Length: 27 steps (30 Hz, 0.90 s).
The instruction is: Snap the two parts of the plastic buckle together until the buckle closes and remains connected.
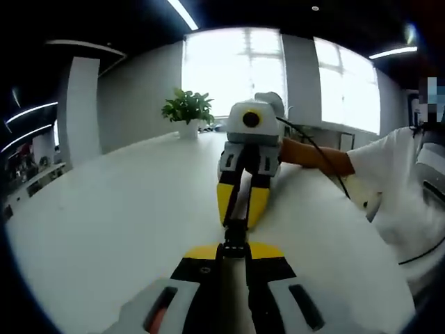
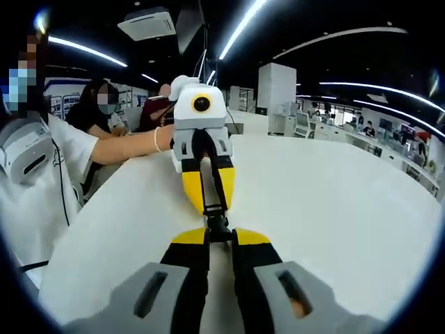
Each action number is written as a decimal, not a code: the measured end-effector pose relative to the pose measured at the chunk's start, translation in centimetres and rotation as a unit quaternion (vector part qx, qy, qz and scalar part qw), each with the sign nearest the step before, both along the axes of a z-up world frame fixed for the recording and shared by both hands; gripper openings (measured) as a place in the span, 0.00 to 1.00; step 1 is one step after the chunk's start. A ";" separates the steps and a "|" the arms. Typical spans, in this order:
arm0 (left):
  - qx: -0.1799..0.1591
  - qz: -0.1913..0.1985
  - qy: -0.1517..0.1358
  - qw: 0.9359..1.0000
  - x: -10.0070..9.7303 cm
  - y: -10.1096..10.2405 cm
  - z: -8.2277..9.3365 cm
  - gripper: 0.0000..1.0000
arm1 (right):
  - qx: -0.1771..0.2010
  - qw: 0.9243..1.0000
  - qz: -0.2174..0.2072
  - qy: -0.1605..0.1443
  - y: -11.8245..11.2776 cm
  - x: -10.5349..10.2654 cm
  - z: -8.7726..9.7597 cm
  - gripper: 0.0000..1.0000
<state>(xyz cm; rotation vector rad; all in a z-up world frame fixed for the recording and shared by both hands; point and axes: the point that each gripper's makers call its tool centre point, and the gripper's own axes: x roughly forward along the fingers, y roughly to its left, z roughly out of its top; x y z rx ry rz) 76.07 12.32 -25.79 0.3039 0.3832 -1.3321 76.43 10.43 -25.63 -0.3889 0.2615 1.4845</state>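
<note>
Facing each other over the middle of the white table (image 1: 104, 223), left gripper (image 1: 234, 252) and right gripper (image 2: 221, 238) each pinch one end of the small black buckle (image 2: 217, 224), which looks light, stiff and slippery, best gripped by its outer ends.

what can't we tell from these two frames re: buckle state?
- Latch state: the black buckle is small and pinched between the left gripper and right gripper; whether it is snapped shut cannot be told.
- Right gripper view: the buckle seam is hidden by the yellow fingertips.
- Strap: the black strap runs up into the gripper body; its end is hidden.
- White table: near edge is cut off.
</note>
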 end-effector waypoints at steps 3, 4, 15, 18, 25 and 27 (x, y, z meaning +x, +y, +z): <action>-0.004 0.003 0.014 1.000 0.0 0.0 -0.2 0.12 | 0.001 1.000 -0.001 0.006 0.2 0.0 -0.3 0.12; -0.006 0.003 0.018 1.000 0.1 0.0 -0.2 0.12 | 0.002 1.000 -0.002 0.009 0.2 0.1 -0.3 0.12; -0.015 0.016 0.028 0.999 0.0 0.2 -0.1 0.13 | 0.012 1.000 -0.001 0.011 0.5 0.3 -0.4 0.13; -0.036 0.026 0.050 0.998 -0.3 0.1 0.3 0.37 | 0.015 1.000 -0.001 -0.008 0.3 0.6 -0.2 0.17; -0.024 0.049 0.028 0.998 0.8 0.9 0.1 0.29 | 0.018 1.000 -0.010 -0.006 -0.2 1.1 0.0 0.24; -0.031 0.052 0.037 0.997 0.9 1.0 0.3 0.28 | 0.018 1.000 -0.008 -0.005 -0.2 1.0 0.0 0.23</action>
